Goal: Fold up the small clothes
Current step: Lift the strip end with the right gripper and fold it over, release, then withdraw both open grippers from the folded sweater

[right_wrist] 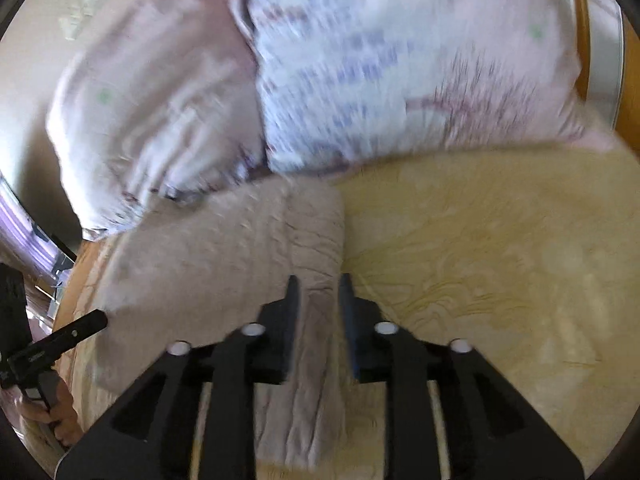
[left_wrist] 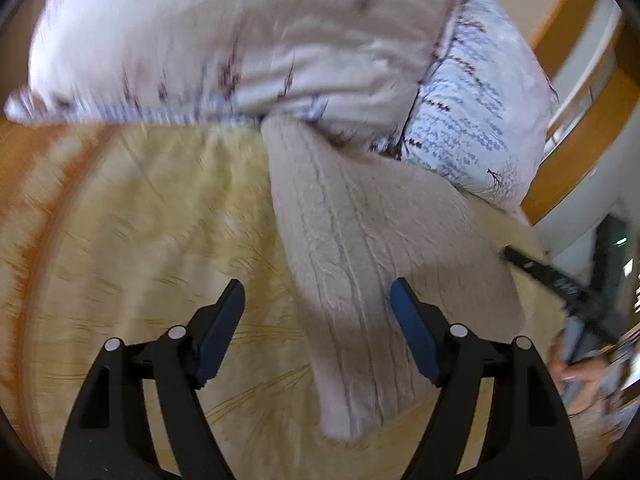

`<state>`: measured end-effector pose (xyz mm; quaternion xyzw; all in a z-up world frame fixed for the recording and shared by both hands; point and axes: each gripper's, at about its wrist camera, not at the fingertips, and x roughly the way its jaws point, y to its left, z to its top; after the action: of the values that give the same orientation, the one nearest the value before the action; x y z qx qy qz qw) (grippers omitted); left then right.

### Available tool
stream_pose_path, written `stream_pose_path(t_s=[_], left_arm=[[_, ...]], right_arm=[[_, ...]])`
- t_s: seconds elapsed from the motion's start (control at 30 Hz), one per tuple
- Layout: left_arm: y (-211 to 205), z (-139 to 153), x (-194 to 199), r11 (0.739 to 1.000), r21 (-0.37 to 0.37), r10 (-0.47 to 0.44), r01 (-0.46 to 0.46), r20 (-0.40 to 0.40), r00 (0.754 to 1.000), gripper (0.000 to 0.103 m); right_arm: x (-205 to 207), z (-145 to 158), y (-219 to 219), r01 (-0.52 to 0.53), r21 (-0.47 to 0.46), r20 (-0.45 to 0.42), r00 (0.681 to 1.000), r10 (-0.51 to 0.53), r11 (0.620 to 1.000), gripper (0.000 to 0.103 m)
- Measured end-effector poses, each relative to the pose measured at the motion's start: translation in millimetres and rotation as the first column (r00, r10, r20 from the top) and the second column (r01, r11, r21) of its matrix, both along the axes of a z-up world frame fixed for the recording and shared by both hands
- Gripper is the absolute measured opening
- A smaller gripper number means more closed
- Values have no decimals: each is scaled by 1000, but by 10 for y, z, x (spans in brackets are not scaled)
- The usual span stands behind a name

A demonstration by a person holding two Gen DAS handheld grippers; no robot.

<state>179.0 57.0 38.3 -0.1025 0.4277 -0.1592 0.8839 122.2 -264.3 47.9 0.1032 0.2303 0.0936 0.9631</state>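
Your left wrist camera looks forward and down along the black left gripper, close over the yellow patterned bedsheet, facing the pale floral pillows at the bed's head. Your right wrist camera sits just as close above the same sheet behind the black right gripper, also facing those pillows. Both views share the beige knitted garment, the sheet and the pillows. Each camera catches the other tool at its edge: right side of your left view, lower left of your right view.
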Motion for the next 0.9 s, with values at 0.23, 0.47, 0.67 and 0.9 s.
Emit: stream_pose_path(t_s=[0.23, 0.47, 0.67, 0.9], left_arm=[[-188, 20, -199, 979, 205, -25, 15, 47, 999, 75], [-235, -313, -45, 971, 239, -2, 15, -53, 999, 80], [-180, -296, -116, 968, 250, 28, -24, -13, 1000, 93], [-121, -83, -617, 951, 285, 75, -121, 167, 983, 98]], right_arm=[[-286, -65, 384, -127, -121, 39, 990, 132, 985, 36], [-86, -354, 586, -48, -219, -54, 998, 37, 975, 46], [-168, -337, 721, 8, -219, -8, 1000, -10, 976, 80], [-637, -196, 503, 117, -156, 165, 982, -91, 981, 99]])
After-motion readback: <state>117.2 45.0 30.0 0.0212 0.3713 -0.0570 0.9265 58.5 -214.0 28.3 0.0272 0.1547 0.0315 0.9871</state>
